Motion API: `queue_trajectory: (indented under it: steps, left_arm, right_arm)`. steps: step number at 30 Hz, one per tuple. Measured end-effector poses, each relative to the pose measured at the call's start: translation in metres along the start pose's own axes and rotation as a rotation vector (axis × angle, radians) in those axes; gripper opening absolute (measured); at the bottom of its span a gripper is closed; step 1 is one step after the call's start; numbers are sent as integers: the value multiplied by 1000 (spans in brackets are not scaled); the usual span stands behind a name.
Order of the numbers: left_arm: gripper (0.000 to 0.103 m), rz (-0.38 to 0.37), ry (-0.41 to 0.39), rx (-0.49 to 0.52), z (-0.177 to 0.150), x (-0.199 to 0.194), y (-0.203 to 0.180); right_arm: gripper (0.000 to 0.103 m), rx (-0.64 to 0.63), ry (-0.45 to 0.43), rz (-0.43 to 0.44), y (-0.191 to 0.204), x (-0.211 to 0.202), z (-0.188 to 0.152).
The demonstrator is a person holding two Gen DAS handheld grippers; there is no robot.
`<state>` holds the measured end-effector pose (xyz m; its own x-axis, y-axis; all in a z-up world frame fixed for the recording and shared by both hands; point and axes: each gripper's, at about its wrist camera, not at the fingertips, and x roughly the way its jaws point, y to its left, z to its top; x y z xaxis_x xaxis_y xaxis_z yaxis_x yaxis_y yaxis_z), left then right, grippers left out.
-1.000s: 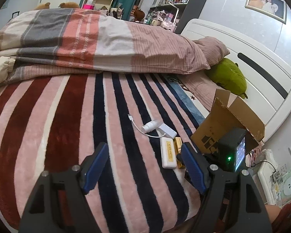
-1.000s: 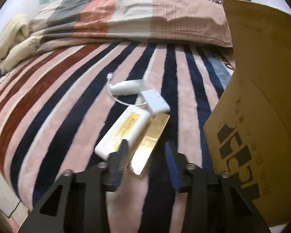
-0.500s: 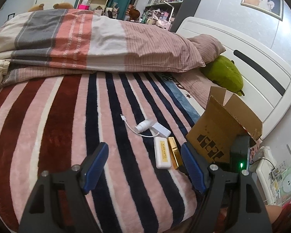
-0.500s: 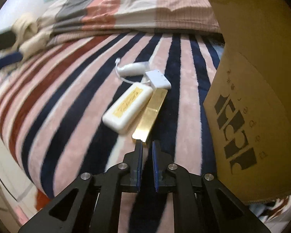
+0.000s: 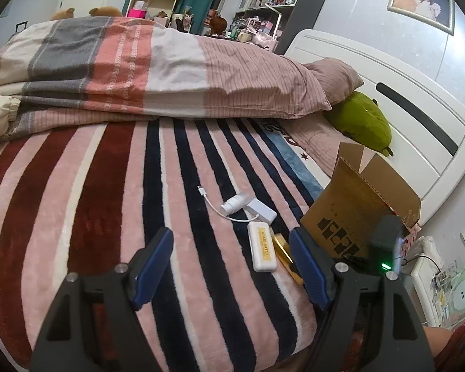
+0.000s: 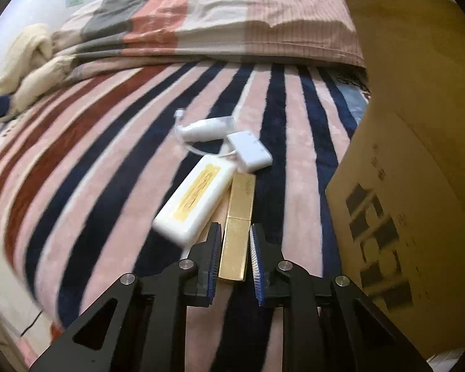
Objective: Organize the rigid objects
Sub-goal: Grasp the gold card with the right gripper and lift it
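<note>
A gold bar-shaped box (image 6: 238, 217) lies on the striped blanket beside a white case with a yellow label (image 6: 198, 198), a white adapter with cable (image 6: 249, 152) and a small white tube (image 6: 206, 128). My right gripper (image 6: 235, 248) has its fingers on either side of the gold box's near end, close to or touching it. The same items show in the left wrist view: the white case (image 5: 262, 246), the gold box (image 5: 283, 252). My left gripper (image 5: 231, 259) is open and empty above the blanket, left of the items.
An open cardboard box (image 5: 365, 214) stands at the bed's right edge, right next to the items; it also shows in the right wrist view (image 6: 418, 155). A folded duvet (image 5: 158, 71), a green plush (image 5: 361, 122) and the white headboard (image 5: 418, 117) lie beyond.
My right gripper was shut half a second ago; its fingers have parted and moved forward around the near end of the gold box. The left gripper has drawn back slightly.
</note>
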<state>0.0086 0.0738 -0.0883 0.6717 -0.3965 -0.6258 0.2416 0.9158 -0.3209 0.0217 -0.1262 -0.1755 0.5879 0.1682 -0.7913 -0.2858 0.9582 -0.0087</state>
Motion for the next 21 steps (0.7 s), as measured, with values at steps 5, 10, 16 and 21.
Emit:
queue_trajectory:
  steps: [5,10,16,21]
  left_arm:
    - [74,-3,5,5,1,2,-3]
    - [74,0,13,14,-2,1,-6]
    - [74,-22,21,10,-3,3,-7]
    - [74,-67,20,21,0,3,-17]
  right_arm:
    - [14,-45,34,45,1,-21,-16]
    - [15,-22,71,41,-1,-1,-13]
    - [13,-70,58,9,8,6,-13]
    - [13,-97,-39,125,22,-32,1]
